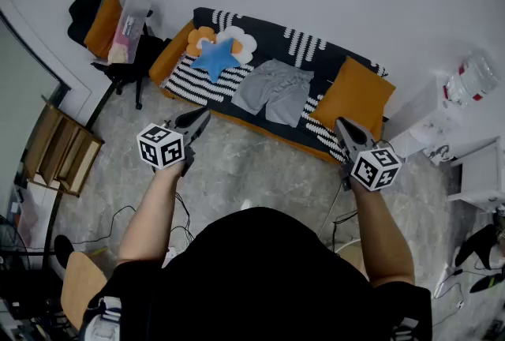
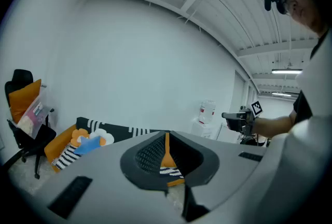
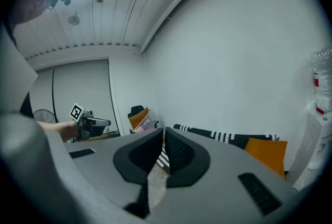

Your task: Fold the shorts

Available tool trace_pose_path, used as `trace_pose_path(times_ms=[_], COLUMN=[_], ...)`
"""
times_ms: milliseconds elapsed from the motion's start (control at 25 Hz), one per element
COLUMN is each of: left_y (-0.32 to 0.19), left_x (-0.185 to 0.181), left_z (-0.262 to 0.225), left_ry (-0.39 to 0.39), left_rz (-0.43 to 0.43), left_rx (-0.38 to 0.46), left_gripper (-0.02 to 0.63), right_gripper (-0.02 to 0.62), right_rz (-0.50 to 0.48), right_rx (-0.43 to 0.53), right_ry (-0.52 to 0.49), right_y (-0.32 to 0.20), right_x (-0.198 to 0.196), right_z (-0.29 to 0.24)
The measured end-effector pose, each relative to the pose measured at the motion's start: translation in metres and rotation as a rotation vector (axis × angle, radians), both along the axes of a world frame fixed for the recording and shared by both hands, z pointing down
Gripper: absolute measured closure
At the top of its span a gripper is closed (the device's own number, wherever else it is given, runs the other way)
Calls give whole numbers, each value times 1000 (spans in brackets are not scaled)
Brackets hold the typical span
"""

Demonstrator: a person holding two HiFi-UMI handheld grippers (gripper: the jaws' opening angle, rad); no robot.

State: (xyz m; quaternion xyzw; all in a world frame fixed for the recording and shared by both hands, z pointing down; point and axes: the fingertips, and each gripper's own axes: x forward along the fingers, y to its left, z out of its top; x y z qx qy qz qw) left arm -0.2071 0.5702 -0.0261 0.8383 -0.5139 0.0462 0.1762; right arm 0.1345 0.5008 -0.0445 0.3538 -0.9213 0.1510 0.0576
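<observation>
Grey shorts (image 1: 272, 91) lie spread flat on the seat of a black-and-white striped sofa (image 1: 304, 43) against the far wall. Both grippers hang in the air over the floor, well short of the sofa and apart from the shorts. My left gripper (image 1: 202, 118) points at the sofa's left part; in the left gripper view its jaws (image 2: 166, 140) stand closed to a thin slit with nothing between them. My right gripper (image 1: 342, 126) points at the orange cushion (image 1: 355, 99), its jaws (image 3: 162, 140) together and empty. The left gripper view hides the shorts behind the jaws.
A blue star cushion (image 1: 215, 57) and a flower cushion (image 1: 237, 39) lie on the sofa's left end. A black office chair (image 1: 99, 24) stands left, a wooden rack (image 1: 63, 146) nearer. A water bottle dispenser (image 1: 472, 79) and white furniture stand right. Cables (image 1: 118, 221) trail on the floor.
</observation>
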Motion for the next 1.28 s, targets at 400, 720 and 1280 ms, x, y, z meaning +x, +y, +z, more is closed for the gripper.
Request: trace_pose_path(times_ms=[400,720,1280], left_y=[-7,-14,-79], left_x=[11,18,2], left_z=[7,15,45], left_ry=[1,0,12], left_rz=[-31,-44,-22], left_rx=[-13,-30,-70], left_gripper=[565,565,565], right_gripper=[588,580,572], right_rz=[-10,4,12], right_rx=[14,-7,-60], right_ry=[-13,-29,3], right_y=[-13,-30,-82], right_x=[17,28,12], right_z=[1,3,32])
